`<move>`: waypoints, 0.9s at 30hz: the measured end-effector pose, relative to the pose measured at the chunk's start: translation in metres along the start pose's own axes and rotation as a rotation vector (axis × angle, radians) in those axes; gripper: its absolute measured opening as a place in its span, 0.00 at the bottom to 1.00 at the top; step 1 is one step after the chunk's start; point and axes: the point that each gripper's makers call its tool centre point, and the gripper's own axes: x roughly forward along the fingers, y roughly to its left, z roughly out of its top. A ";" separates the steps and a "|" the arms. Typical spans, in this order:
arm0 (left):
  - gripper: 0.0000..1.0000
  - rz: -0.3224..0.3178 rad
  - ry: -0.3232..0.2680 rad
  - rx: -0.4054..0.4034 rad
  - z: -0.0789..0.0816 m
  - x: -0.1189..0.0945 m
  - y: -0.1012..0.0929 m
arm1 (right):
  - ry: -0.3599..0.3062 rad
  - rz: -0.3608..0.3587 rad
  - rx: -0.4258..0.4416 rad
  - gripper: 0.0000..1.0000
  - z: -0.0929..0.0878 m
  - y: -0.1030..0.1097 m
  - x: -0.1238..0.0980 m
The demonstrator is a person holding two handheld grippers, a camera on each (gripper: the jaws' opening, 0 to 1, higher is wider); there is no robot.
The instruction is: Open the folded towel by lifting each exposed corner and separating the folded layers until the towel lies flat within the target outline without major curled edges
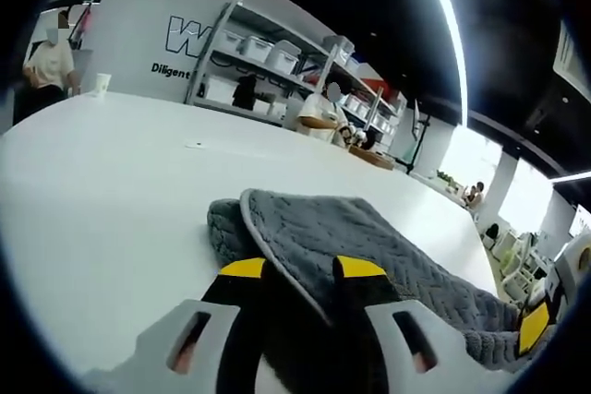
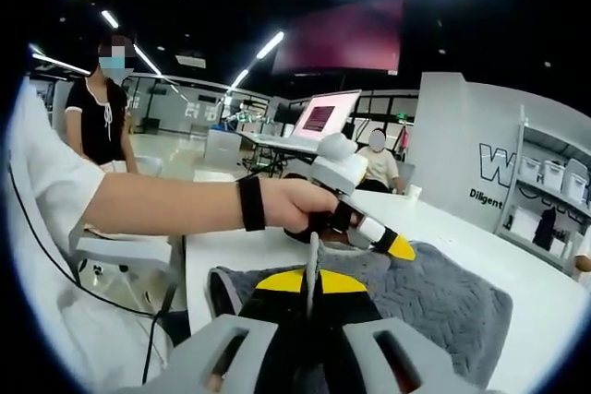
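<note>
In the left gripper view the grey towel (image 1: 369, 256) lies on the white table (image 1: 111, 191), its long axis running from the rounded, piped corner near the middle of the frame away toward the lower right. That corner points up and left, and a folded layer bulges beneath it on the left side. The left gripper (image 1: 303, 269) has its yellow-tipped jaws on either side of the towel's piped edge, which passes between them — they are closed on the cloth. At the far right edge a second yellow tip shows, the right gripper (image 1: 534, 325), down at the towel's other end. Beyond the table stand shelves (image 1: 277, 57) with white bins, and a paper cup (image 1: 102, 84) sits near the far left.

The right gripper view looks the other way along the towel (image 2: 434, 288), which stretches from the near jaws toward the right. Here the right gripper (image 2: 310, 281) pinches an upright fold of towel between nearly touching yellow tips. Behind it a hand (image 2: 300, 205) with a black wristband holds the left gripper (image 2: 392, 244), tips down at the towel's far edge — whether those are clamped I cannot tell from here. A laptop (image 2: 323, 117) stands on a desk further back
</note>
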 end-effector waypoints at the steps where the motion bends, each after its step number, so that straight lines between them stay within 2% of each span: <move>1: 0.25 0.004 -0.001 0.000 0.001 0.000 0.002 | -0.001 -0.001 0.001 0.00 0.000 0.000 0.000; 5: 0.22 0.020 -0.004 0.003 0.003 0.001 0.010 | 0.003 0.002 -0.003 0.00 -0.001 0.001 0.000; 9: 0.21 0.000 -0.009 -0.006 0.005 0.004 0.011 | 0.003 0.006 -0.007 0.00 0.000 0.003 0.001; 12: 0.19 -0.001 -0.025 -0.010 0.009 0.006 0.011 | 0.003 0.009 -0.008 0.00 0.000 0.004 0.002; 20: 0.17 -0.001 -0.025 -0.009 0.017 0.013 0.014 | 0.004 0.011 -0.006 0.00 -0.002 0.004 0.001; 22: 0.17 0.003 -0.029 -0.003 0.023 0.016 0.015 | 0.001 0.010 -0.001 0.00 -0.002 0.003 0.001; 27: 0.16 0.026 -0.016 -0.018 0.024 0.022 0.025 | 0.001 0.009 -0.005 0.00 -0.001 0.002 0.001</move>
